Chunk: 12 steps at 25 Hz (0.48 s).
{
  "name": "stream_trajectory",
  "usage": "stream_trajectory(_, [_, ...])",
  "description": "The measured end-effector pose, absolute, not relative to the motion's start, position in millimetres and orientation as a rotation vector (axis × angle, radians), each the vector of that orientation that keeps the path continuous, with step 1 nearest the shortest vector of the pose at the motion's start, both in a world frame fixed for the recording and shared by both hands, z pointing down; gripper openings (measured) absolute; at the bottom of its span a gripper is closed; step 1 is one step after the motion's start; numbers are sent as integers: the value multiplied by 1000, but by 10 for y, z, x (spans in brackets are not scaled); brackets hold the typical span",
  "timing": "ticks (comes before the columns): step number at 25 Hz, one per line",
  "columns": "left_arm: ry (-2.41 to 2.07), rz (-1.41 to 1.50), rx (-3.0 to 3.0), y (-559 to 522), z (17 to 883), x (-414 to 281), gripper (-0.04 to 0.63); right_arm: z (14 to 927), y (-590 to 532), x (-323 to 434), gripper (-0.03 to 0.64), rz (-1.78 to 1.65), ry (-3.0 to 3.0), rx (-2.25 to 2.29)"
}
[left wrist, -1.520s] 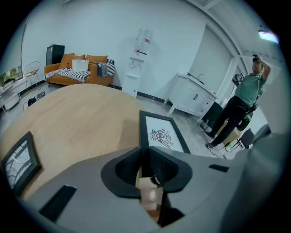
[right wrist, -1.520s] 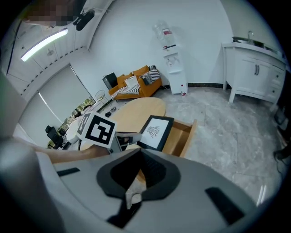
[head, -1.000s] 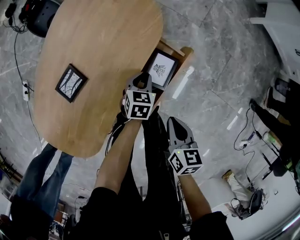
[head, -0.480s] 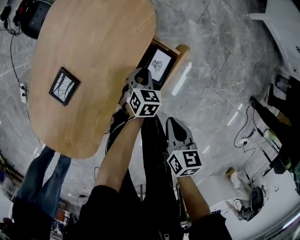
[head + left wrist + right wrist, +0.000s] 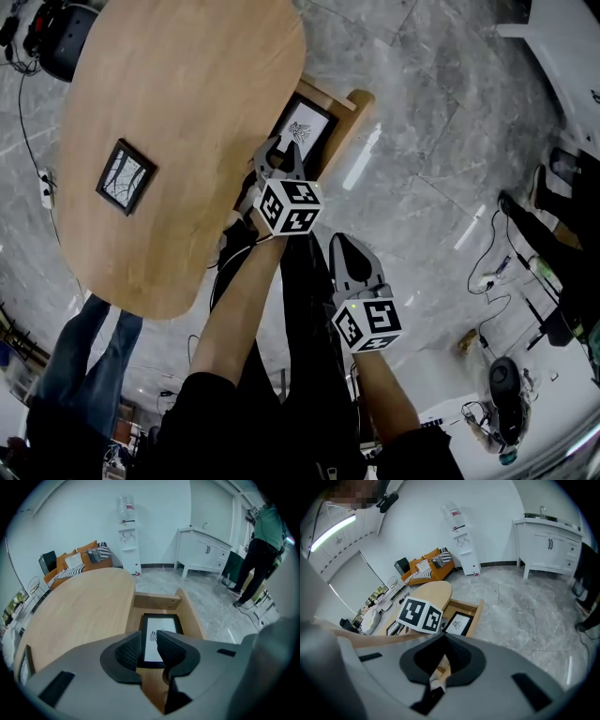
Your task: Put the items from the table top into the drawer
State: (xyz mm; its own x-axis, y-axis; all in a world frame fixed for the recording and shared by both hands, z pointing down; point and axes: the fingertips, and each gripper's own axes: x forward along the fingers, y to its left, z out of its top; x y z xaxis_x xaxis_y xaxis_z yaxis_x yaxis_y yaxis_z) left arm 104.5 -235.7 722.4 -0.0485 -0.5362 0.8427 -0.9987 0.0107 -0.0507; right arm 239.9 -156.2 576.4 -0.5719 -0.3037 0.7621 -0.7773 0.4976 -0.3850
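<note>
One framed picture (image 5: pixel 302 132) lies in the drawer (image 5: pixel 360 101) beneath the just-opening, empty left hand-held gripper (image 5: pixel 278 151); right hand-held gripper (image 5: pixel 343 246) closed.

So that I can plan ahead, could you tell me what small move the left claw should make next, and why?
Probably lift the left claw clear of the drawer and swing it towards the tabletop frame. Its jaws have just been opening with nothing between them, the other frame already lies in the drawer, and this one is yet to be put away.
</note>
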Motion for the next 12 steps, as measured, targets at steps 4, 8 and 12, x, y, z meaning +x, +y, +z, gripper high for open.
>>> stream_trajectory(4, [-1655, 891, 1602, -2321, 7160, 1047, 115, 5767, -1555, 2381, 9, 978, -2119, 880])
stream_trajectory(8, [-1690, 815, 1615, -2254, 6979, 953, 96, 5758, -1504, 2303, 8, 967, -2128, 858])
stream_trajectory(12, [-1698, 706, 1645, -2209, 6764, 811, 14, 5716, -1448, 2121, 9, 954, -2151, 818])
